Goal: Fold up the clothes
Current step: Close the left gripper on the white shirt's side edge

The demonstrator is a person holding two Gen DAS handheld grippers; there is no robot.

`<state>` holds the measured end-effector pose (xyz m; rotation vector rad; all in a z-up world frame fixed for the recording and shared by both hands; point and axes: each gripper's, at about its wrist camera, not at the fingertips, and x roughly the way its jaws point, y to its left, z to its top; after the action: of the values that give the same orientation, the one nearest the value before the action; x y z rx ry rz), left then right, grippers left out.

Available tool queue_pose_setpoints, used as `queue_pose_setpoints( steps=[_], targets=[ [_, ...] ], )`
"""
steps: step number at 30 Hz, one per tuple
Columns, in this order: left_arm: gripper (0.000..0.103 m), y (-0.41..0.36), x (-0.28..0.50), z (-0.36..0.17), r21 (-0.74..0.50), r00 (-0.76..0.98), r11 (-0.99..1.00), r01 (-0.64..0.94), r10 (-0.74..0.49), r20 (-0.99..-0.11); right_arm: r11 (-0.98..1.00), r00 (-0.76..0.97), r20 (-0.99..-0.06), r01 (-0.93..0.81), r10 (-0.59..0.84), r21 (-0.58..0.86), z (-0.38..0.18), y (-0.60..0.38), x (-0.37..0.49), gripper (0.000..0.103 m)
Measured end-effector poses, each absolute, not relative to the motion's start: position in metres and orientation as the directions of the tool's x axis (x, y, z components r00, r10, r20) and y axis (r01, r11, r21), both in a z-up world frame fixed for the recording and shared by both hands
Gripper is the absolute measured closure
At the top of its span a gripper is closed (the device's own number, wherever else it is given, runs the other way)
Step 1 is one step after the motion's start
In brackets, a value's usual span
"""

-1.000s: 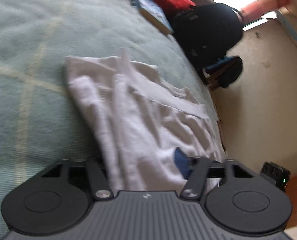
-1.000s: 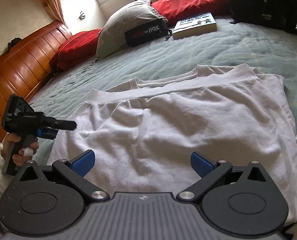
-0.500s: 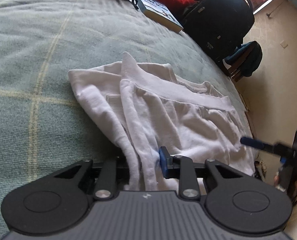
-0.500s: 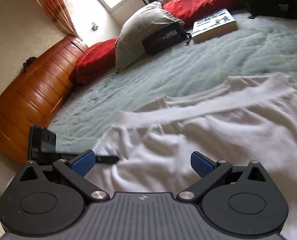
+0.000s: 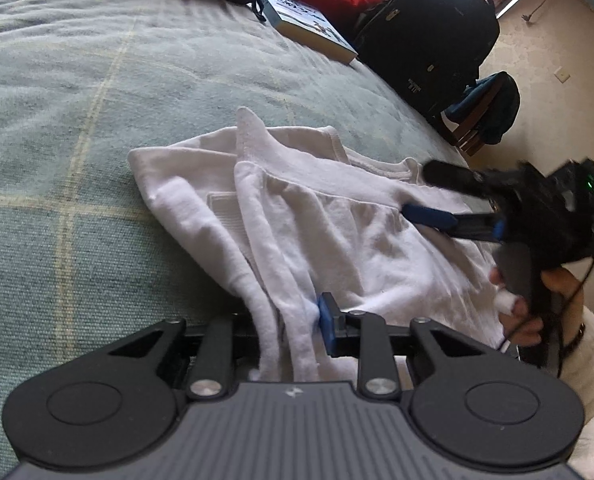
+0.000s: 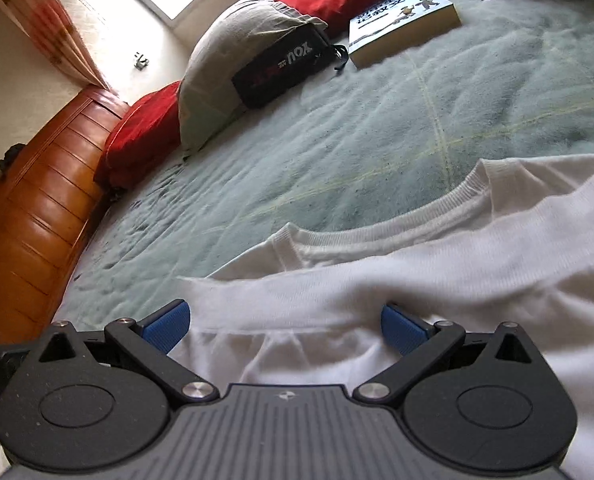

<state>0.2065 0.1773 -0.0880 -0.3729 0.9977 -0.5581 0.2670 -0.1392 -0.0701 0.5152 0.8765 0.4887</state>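
Note:
A white T-shirt (image 5: pixel 337 232) lies partly folded on the green bed blanket (image 5: pixel 77 120). In the left wrist view my left gripper (image 5: pixel 293 316) is shut on bunched folds at the shirt's near edge; the cloth hides one pad. My right gripper (image 5: pixel 425 196), held by a hand (image 5: pixel 529 304), hovers open over the far side of the shirt. The right wrist view shows the right gripper (image 6: pixel 283 326) open just above the folded-over hem of the T-shirt (image 6: pixel 437 292), with the ribbed collar (image 6: pixel 377 232) beyond it.
At the head of the bed lie a book (image 6: pixel 401 16), a black pouch (image 6: pixel 281 68), a grey pillow (image 6: pixel 233 56) and red pillows (image 6: pixel 137 140). A wooden headboard (image 6: pixel 37 208) curves along the left. A black backpack (image 5: pixel 429 32) sits at the bed's edge.
The left gripper has shut on the shirt's near edge and keeps hold of it. The right gripper has moved forward and lower over the shirt toward the folded hem, still open.

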Motion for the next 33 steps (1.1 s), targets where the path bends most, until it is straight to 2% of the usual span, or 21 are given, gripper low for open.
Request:
queue_pose_setpoints(
  steps=[6,12,17,33],
  targets=[
    [0.076,0.174,0.206,-0.087,-0.520,0.425,0.810,0.269,-0.585,-0.691,0.791,0.558,-0.598,-0.195,0.576,0.580,-0.065,-0.134,0.268,0.000],
    [0.076,0.168,0.203,-0.086,-0.498,0.441,0.826,0.263,-0.562,-0.700,0.797,0.558,-0.602,-0.201,0.571,0.570,-0.042,-0.135,0.231,0.000],
    [0.076,0.165,0.200,-0.085,-0.479,0.460,0.841,0.250,-0.539,-0.706,0.808,0.520,-0.649,-0.155,0.556,0.569,-0.052,-0.133,0.203,0.000],
    [0.076,0.159,0.200,-0.083,-0.458,0.471,0.860,0.224,-0.507,-0.721,0.828,0.467,-0.708,-0.106,0.530,0.550,-0.061,-0.137,0.128,0.000]
  ],
)
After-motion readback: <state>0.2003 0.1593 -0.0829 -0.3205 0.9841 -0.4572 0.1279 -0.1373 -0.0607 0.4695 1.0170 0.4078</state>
